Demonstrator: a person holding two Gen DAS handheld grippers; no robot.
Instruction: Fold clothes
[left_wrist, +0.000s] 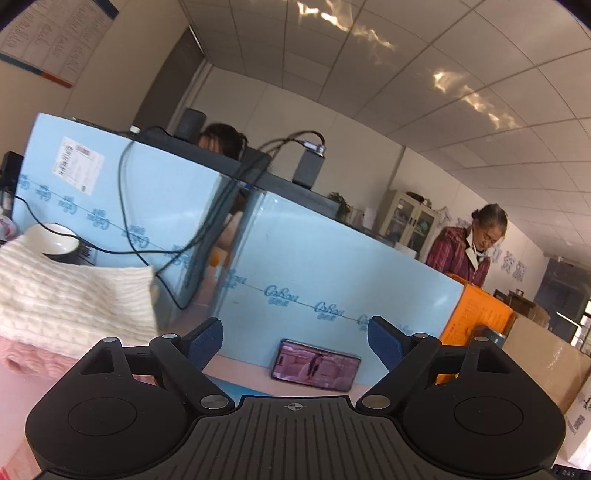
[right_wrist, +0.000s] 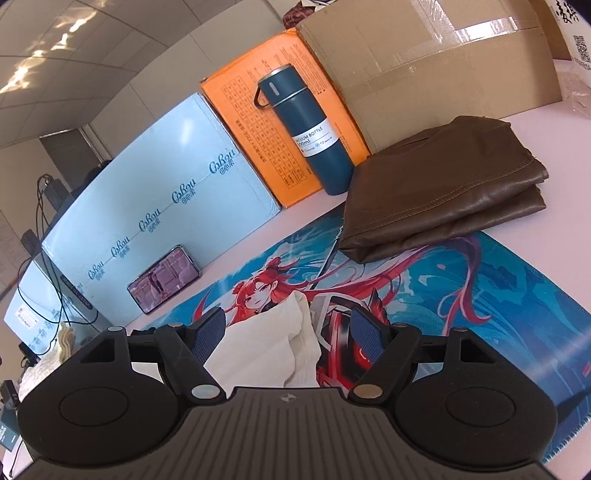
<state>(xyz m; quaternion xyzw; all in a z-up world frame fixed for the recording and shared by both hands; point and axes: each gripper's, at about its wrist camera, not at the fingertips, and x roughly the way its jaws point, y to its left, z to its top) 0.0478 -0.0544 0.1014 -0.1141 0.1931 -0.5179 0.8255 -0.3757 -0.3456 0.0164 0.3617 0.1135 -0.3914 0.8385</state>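
Left gripper (left_wrist: 295, 341) hangs wide open, nothing between its pads, phone (left_wrist: 316, 365) dead ahead at twelve o'clock. Cream knit (left_wrist: 74, 295) sits folded at nine o'clock. Right gripper (right_wrist: 288, 334) gapes too, white garment (right_wrist: 269, 347) lying loose between the fingers, brown garment (right_wrist: 443, 192) folded at one o'clock.

Shared office workspace. Suspended grid ceiling (left_wrist: 424, 74) overhead; printed wall chart (left_wrist: 51, 37) at upper left; glass-fronted cabinet (left_wrist: 410, 221) against the far wall. Light-blue foam panels (left_wrist: 314, 273) along the table's (right_wrist: 280, 218) far edge as dividers, with cables (left_wrist: 125, 206) draped over them. Two persons, one (left_wrist: 469, 247) in plaid and another (left_wrist: 221, 138) mostly hidden, beyond the dividers. Cardboard box (right_wrist: 424, 48) and orange carton (right_wrist: 258, 110) at the far right corner.
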